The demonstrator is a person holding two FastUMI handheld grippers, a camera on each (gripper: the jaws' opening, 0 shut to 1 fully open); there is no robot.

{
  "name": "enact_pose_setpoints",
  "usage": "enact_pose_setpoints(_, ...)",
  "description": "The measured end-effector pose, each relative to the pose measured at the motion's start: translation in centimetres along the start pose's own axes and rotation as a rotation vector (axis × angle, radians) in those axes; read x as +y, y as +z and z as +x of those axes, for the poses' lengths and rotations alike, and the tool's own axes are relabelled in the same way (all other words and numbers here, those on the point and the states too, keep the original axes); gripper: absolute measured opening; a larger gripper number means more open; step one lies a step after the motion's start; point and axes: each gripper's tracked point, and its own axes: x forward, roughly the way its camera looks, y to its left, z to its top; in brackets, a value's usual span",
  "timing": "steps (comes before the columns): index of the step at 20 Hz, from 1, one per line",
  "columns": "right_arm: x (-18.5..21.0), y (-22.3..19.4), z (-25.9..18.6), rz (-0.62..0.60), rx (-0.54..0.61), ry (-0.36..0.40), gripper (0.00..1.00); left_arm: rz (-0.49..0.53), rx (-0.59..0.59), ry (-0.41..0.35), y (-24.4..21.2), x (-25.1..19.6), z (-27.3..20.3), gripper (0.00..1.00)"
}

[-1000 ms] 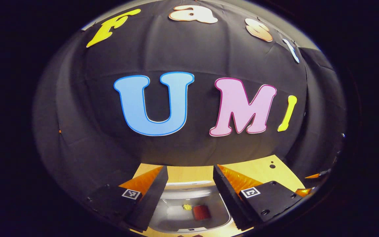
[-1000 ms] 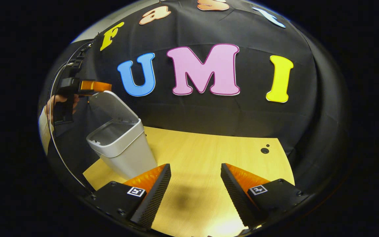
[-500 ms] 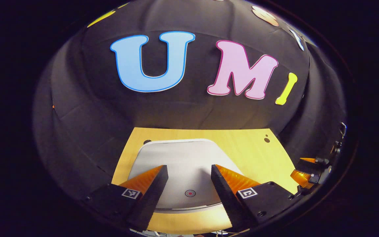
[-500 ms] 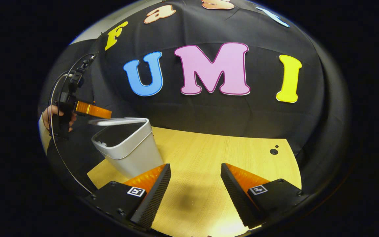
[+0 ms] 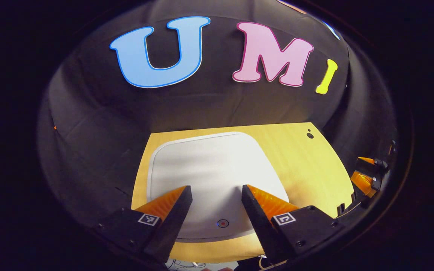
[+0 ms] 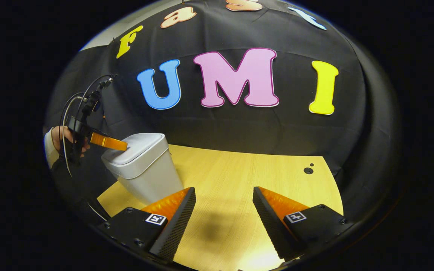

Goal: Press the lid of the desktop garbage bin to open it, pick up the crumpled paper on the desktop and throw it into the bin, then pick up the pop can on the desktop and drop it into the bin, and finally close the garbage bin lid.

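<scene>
Lid (image 5: 209, 169) lies flat beneath left gripper (image 5: 217, 197), jaws apart.

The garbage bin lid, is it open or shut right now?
Shut. The lid lies flat on the bin rim, no gap visible, with the left gripper at its near edge. From above the lid covers the whole opening.

You see a warm light on the table (image 6: 239, 169), with glare near its front edge. The edges bend strongly and go dark.

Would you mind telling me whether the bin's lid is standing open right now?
No, the lid lies flat on the bin, with the left gripper at its edge.
</scene>
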Motion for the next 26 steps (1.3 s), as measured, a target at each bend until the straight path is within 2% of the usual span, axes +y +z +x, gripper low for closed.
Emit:
enact_pose_setpoints(7,0.4,-0.5,-0.3,0.011,-0.002,0.015,0.98,0.039,-0.038,-0.011,-0.4,-0.3,0.3,0.93)
enact_pose_setpoints(11,1.2,-0.2,-0.5,0.004,-0.005,0.027,0.98,0.075,-0.078,0.011,0.5,-0.6,0.4,0.92)
enact_pose_setpoints(15,1.8,1.3,-1.4,-0.025,-0.037,0.019,0.98,0.035,-0.201,0.055,1.8,-0.1,-0.6,0.91)
enact_pose_setpoints(18,2.4,2.8,-2.5,-0.033,-0.075,0.008,0.98,0.057,-0.320,0.065,3.5,-0.5,-2.4,0.94)
enact_pose_setpoints(26,5.6,7.8,-6.6,-0.079,-0.236,-0.044,0.98,0.096,-0.592,0.011,5.9,-4.8,-10.5,0.94)
